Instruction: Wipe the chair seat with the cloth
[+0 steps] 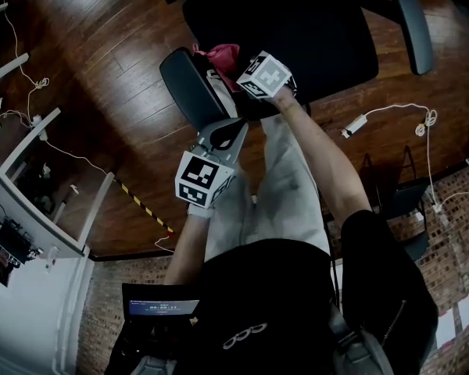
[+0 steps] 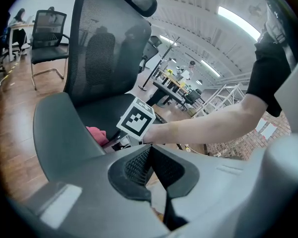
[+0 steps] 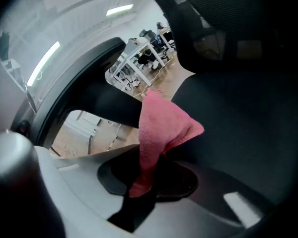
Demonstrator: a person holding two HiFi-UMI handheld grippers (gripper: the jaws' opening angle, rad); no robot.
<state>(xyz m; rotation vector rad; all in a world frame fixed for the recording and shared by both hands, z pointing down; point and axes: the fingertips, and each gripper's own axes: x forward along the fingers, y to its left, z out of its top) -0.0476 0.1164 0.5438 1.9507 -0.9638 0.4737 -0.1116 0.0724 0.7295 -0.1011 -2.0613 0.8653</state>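
A black office chair seat (image 1: 313, 37) lies at the top of the head view. My right gripper (image 1: 242, 73) is shut on a pink cloth (image 1: 221, 55) at the seat's left front corner. In the right gripper view the pink cloth (image 3: 161, 128) sticks out from between the jaws against the dark seat (image 3: 238, 128). My left gripper (image 1: 227, 135) hangs lower, beside the chair's left armrest (image 1: 186, 84), shut with nothing in it. The left gripper view shows the armrest (image 2: 59, 138), a bit of the cloth (image 2: 97, 134) and the mesh backrest (image 2: 107, 48).
The chair's other armrest (image 1: 412, 23) is at the top right. A white power strip with cable (image 1: 356, 125) lies on the wooden floor to the right. White desk frames (image 1: 31, 162) stand at the left. Another chair (image 2: 47, 33) stands far left in the left gripper view.
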